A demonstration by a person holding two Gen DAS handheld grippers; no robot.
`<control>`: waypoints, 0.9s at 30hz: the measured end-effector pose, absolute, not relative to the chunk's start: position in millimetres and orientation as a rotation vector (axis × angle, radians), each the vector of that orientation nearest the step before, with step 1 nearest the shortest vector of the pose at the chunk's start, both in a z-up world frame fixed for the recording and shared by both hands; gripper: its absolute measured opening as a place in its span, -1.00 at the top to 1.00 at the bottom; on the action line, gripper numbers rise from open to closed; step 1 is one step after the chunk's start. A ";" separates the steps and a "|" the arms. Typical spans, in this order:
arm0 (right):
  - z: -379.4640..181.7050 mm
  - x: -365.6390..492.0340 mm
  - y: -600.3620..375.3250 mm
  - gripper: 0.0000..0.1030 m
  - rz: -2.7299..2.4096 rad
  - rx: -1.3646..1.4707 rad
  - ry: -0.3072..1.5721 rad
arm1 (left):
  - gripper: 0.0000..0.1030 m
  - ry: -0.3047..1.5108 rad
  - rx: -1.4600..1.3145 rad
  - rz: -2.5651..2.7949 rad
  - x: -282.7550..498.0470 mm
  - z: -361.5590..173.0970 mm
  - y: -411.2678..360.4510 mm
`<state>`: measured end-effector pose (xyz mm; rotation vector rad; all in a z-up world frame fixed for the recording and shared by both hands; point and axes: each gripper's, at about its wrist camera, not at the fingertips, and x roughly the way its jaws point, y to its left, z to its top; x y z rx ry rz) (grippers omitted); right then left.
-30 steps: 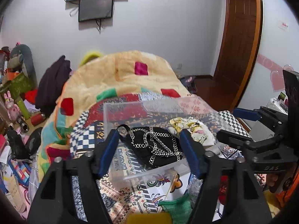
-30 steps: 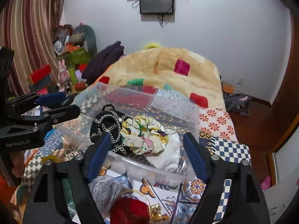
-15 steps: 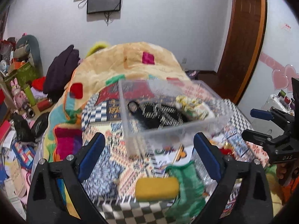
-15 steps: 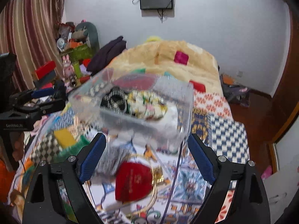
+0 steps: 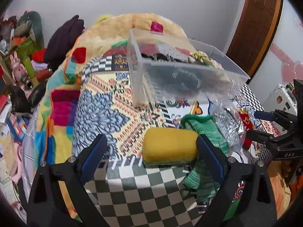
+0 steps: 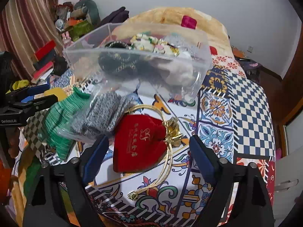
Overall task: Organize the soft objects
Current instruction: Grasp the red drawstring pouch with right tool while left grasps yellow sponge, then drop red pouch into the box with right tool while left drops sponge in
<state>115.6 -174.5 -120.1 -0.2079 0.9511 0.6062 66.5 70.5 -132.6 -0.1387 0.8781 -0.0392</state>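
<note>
A clear plastic box stands on the patterned bedspread and holds a black chain-print pouch and a yellow floral cloth. My left gripper is open, low over the bed, with a yellow sponge just ahead toward its right finger. A green knit cloth and a bagged grey knit item lie beside the sponge. My right gripper is open, with a red velvet pouch with gold cord lying between its fingers.
A folded orange blanket lies behind the box. Toys, books and dark clothes are piled at the left of the bed. A wooden door stands at the right. The bed's right edge drops to the floor.
Both grippers have pulled back from the box and dropped toward the bed's near end. The sponge, green cloth and red pouch have come into full view close to the fingers.
</note>
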 end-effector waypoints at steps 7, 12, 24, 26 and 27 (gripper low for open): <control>-130.0 115.9 -170.6 0.12 0.620 -0.223 0.991 | -0.49 0.885 -0.173 -0.111 65.7 -138.0 64.5; -128.8 116.3 -173.5 0.37 0.629 -0.203 0.984 | 0.06 0.891 -0.207 -0.181 67.1 -138.2 58.3; -104.5 113.5 -185.8 0.69 0.601 -0.166 0.896 | 0.42 0.812 -0.126 -0.119 58.3 -110.8 56.7; -95.7 113.0 -189.3 0.70 0.594 -0.161 0.868 | 0.42 0.784 -0.120 -0.106 57.9 -101.3 60.9; -90.6 113.2 -191.0 0.70 0.591 -0.157 0.853 | 0.42 0.767 -0.117 -0.100 57.9 -95.0 62.7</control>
